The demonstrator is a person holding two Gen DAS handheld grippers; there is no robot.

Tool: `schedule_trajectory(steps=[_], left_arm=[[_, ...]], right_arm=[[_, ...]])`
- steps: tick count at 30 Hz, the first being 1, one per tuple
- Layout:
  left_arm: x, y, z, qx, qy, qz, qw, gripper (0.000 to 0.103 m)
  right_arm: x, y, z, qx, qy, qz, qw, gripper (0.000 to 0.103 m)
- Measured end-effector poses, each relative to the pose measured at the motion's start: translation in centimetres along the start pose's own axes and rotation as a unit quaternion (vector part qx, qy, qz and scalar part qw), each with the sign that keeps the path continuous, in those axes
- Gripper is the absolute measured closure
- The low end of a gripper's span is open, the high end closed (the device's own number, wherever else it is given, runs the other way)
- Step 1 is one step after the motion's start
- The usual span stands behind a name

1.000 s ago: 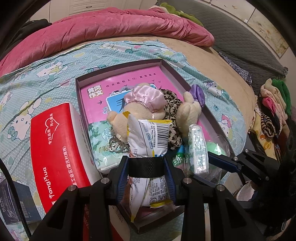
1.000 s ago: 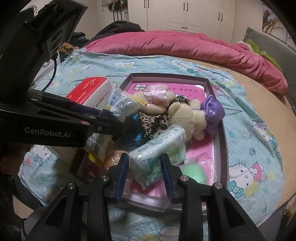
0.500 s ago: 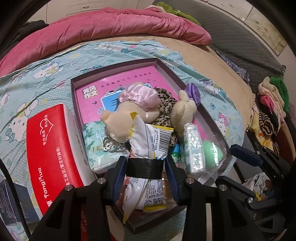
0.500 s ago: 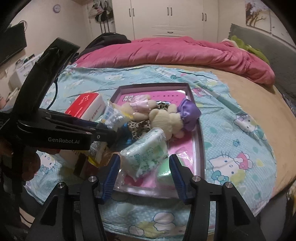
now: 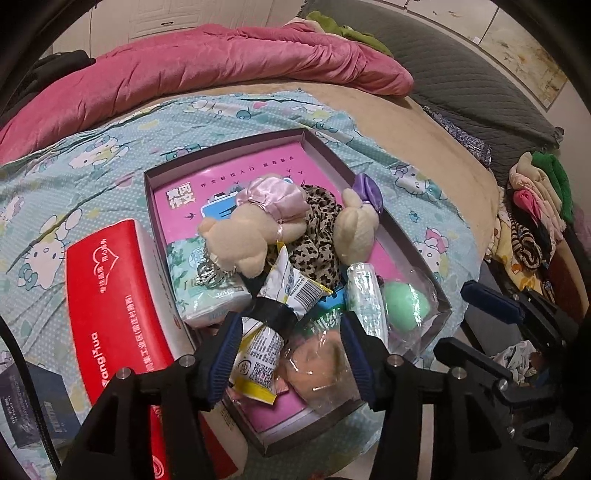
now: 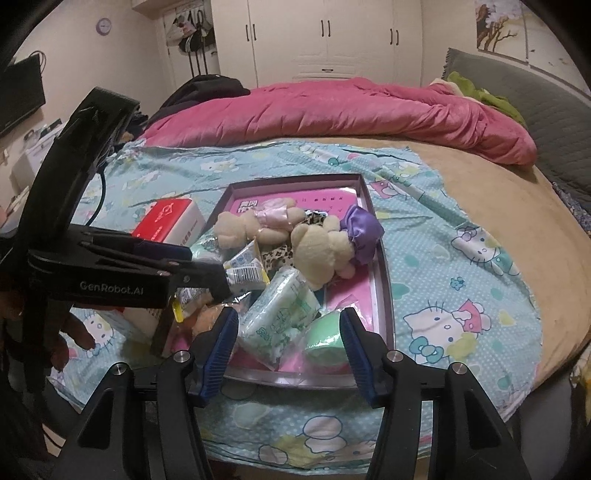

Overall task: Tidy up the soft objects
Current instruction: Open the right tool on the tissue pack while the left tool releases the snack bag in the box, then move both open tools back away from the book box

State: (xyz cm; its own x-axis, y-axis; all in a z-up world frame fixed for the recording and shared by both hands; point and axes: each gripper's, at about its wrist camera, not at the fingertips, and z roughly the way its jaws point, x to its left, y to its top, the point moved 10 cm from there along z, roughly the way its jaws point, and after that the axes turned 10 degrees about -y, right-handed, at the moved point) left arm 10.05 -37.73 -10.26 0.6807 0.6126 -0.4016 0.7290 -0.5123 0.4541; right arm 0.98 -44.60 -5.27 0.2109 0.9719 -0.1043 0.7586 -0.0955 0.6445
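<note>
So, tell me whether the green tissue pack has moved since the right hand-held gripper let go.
Cannot tell: the tissue pack lies in the gift box, by the green ball, as before.

A wide bed in tan sheeting fills the room, a rumpled pink quilt heaped along its far edge. Beyond stand white panelled wardrobe doors; a grey quilted headboard lines the bed's right edge, a small round purple wall clock hangs left.
</note>
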Motion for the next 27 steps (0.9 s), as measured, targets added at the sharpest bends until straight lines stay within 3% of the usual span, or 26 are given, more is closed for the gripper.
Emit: schedule_trajectory(steps=[3,5,27], left_arm=[[-0.2,-0.1,-0.7,-0.005,-0.001,-0.002,1.0,0.046],[-0.4,-0.2,-1.4,-0.01,-0.001,0.002,0.9999,0.044],[1.1,-2.8,-7.7,-0.034,0.051,0.001,0.9981,0.039]], right_arm=[[0.0,0.3,-0.6,-0.005,-0.007,0.001,1.0,0.031],[0.2,0.4,-1.0,-0.007,-0.007,0.003,1.0,0.029],[0.9,0.0,-3.9,0.014,-0.094,0.034,0.995,0.023]])
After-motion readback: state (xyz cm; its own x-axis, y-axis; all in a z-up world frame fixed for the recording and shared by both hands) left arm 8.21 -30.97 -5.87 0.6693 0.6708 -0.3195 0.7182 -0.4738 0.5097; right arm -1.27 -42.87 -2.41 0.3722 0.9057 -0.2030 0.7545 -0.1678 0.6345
